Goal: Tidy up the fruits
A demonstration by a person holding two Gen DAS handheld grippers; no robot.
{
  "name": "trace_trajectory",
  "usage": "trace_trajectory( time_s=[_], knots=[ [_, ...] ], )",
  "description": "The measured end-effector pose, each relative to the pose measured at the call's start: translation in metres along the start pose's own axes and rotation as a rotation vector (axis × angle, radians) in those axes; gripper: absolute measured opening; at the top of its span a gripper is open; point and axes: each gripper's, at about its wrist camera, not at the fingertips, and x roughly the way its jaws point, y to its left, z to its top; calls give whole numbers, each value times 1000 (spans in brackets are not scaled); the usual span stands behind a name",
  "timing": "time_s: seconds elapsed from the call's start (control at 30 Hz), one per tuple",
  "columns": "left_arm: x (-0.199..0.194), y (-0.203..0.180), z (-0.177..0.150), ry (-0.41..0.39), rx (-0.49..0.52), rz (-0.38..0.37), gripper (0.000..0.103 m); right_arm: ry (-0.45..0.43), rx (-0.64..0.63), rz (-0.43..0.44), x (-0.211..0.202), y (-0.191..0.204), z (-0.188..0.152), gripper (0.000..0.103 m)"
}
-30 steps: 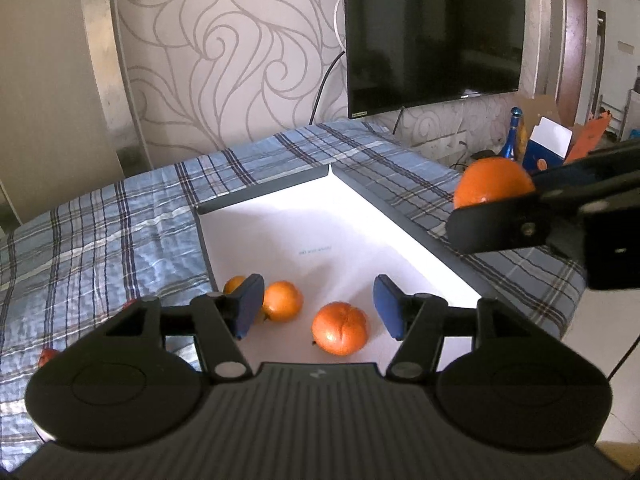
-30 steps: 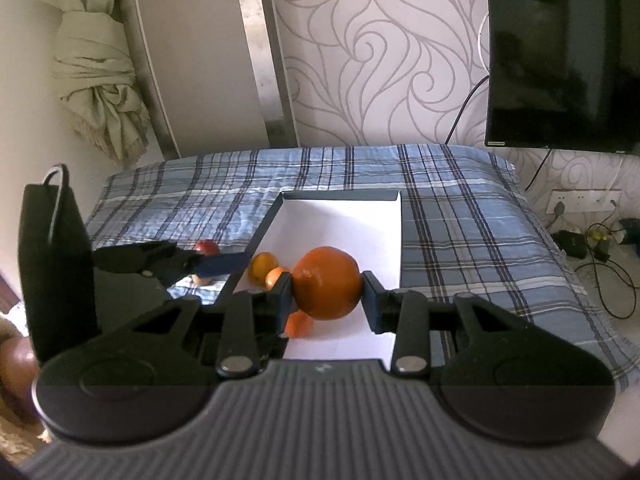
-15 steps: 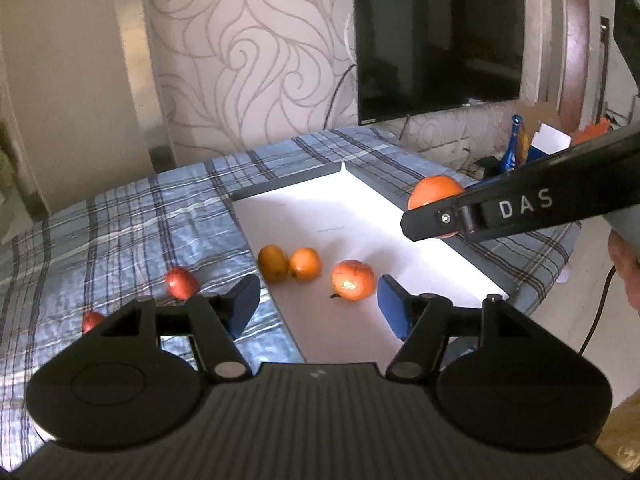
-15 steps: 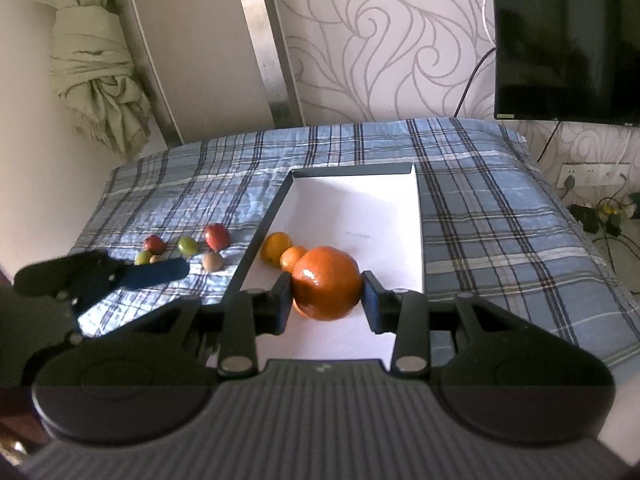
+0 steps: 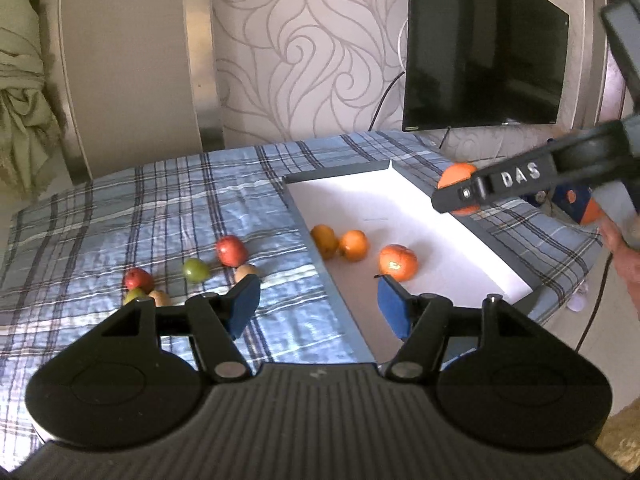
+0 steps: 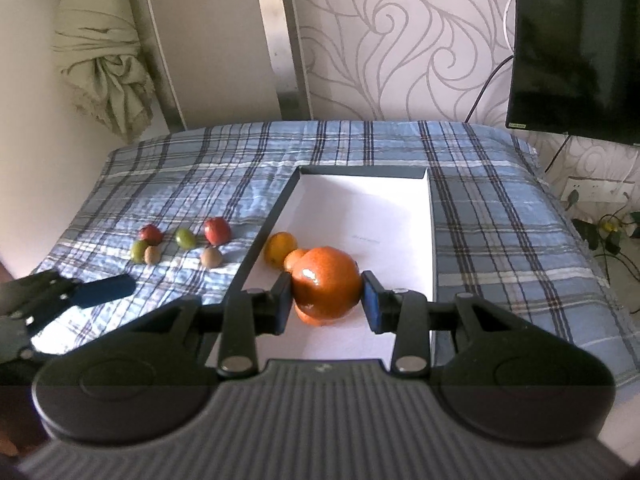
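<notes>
Now your right claw [image 6: 326, 300] grips an orange [image 6: 326, 282], poised above the tray [image 6: 431, 240] beside three others; lower and release it. Your left claw [image 5: 318, 306] hangs empty, jaws apart, small fruits [image 5: 230, 250] just ahead.
</notes>
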Motion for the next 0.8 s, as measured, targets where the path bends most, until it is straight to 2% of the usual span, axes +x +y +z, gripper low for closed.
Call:
trace_trajectory(
  time_s=[0.27, 0.4, 0.8],
  knots=[
    [-7, 9, -2, 49, 20, 49, 70, 13, 25, -28, 32, -14, 9, 39],
    [-5, 13, -4, 77, 35, 63, 70, 64, 39, -43, 57, -23, 10, 39],
    [0, 19, -6, 47, -5, 78, 70, 112, 7, -56, 95, -20, 23, 39]
  ],
)
